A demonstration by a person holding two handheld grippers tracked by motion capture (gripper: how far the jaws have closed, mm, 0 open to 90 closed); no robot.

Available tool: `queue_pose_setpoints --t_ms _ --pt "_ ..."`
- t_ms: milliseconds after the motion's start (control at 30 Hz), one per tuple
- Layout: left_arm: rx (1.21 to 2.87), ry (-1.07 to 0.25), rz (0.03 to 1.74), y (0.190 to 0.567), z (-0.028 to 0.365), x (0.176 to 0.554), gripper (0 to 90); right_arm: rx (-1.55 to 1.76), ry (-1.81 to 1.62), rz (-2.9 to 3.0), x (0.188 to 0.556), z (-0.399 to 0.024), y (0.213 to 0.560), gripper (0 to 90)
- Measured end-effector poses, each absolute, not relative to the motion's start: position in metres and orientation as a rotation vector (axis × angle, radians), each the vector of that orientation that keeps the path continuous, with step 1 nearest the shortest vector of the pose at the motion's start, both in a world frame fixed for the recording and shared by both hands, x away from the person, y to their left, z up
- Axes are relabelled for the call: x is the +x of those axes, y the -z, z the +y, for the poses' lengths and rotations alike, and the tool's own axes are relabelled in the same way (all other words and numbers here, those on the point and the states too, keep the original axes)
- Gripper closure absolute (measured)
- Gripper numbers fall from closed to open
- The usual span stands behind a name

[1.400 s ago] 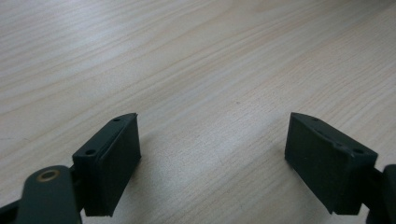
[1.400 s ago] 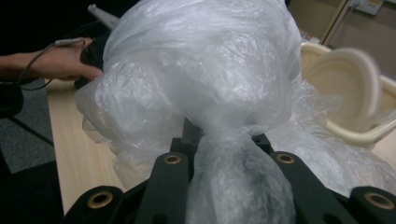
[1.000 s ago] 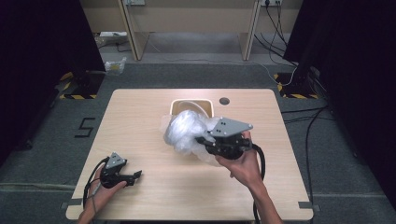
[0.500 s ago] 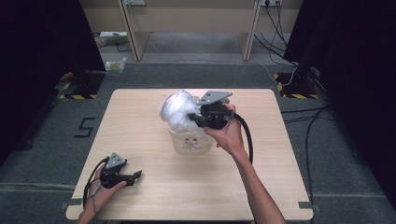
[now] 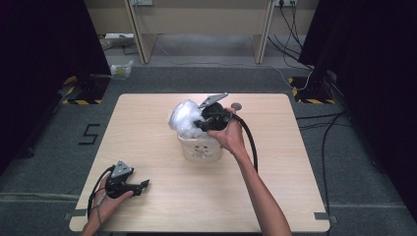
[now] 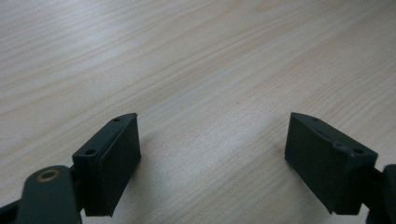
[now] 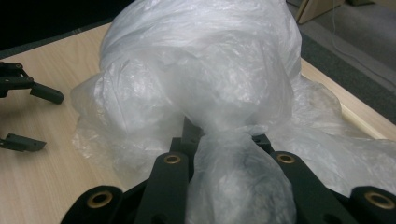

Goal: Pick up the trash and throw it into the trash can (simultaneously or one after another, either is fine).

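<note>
While I hold the plastic bag over the bin, liner goes in next.
Right hand-held gripper is clamped on a bunched neck of bag just above the bin's rim; bag bulges away from it toward the bin's far-left side. Left hand-held gripper rests wide open and empty on the counter, well nearer me than the bin.

— What sort of place is this?

— A lab or test room set up for recording. One bare wooden table stands alone on grey carpet, with black curtains on both sides.

— Anything else that shows it?

— Yellow-and-black striped tape on the floor by the stands, loose cables running across it, a "5" marked beside the table, and a plain wooden desk behind.
</note>
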State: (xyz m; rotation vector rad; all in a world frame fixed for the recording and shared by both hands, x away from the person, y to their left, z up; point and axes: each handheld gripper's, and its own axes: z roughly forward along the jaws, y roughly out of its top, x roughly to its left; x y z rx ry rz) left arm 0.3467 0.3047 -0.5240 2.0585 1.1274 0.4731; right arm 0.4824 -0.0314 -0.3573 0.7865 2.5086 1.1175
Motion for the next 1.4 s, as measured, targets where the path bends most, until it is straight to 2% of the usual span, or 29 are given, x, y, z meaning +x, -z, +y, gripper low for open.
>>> queue_pose_setpoints --t_ms 900,1167,1400 --pt "2.061 -0.474 1.126 0.524 0.305 0.347 17.1 0.837 -0.839 2.632 0.507 -0.020 0.392 75.6" --pt "2.061 -0.474 1.126 0.524 0.305 0.347 17.2 0.858 -0.783 2.665 0.512 -0.014 0.402 69.2" --pt "2.061 -0.474 1.126 0.524 0.305 0.347 17.2 0.845 -0.865 2.655 0.511 -0.019 0.400 60.8"
